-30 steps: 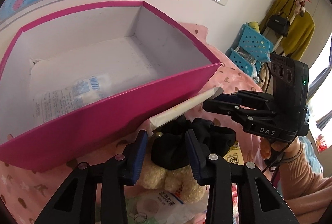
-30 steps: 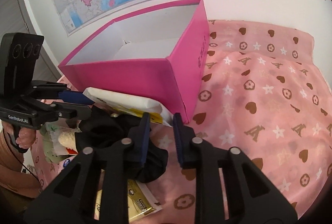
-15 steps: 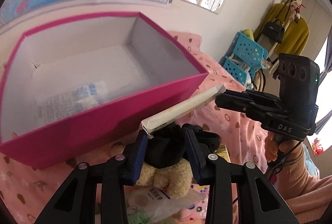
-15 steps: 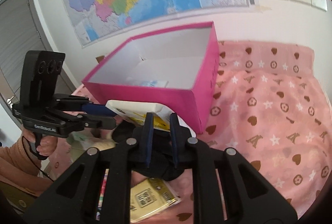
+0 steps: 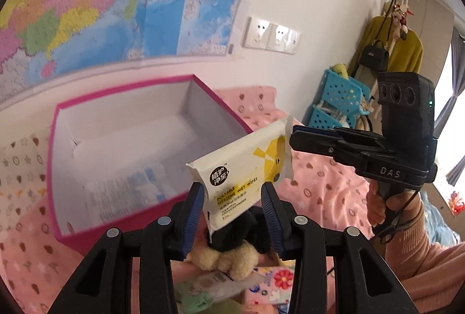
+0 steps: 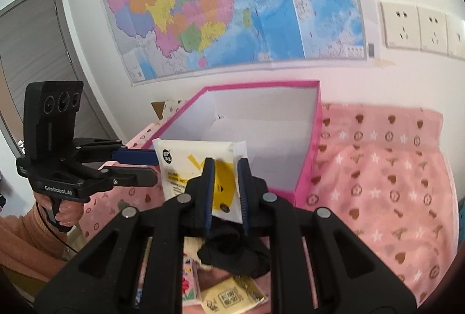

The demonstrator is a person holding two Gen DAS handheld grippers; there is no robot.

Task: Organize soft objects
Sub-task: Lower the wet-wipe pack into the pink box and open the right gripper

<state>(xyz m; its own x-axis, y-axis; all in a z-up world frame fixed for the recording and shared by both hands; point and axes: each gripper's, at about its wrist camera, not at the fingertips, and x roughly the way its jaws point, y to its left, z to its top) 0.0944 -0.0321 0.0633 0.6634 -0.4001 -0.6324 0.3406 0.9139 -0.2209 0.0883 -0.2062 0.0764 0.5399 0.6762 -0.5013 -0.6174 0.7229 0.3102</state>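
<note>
The right gripper (image 6: 226, 192) pinches a wet wipes pack (image 5: 244, 171) held up beside the pink box (image 5: 122, 139); the left gripper (image 5: 232, 215) is spread.

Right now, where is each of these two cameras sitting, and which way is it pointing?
Left wrist view: rides the left gripper, looking along its open fingers at the pink box; the right gripper and the person's right hand show.
Right wrist view: rides the right gripper, shut on the wet wipes pack, facing the wall map; the left gripper shows.
Both share the wipes pack, box, map, pink blanket and black cloth.
</note>
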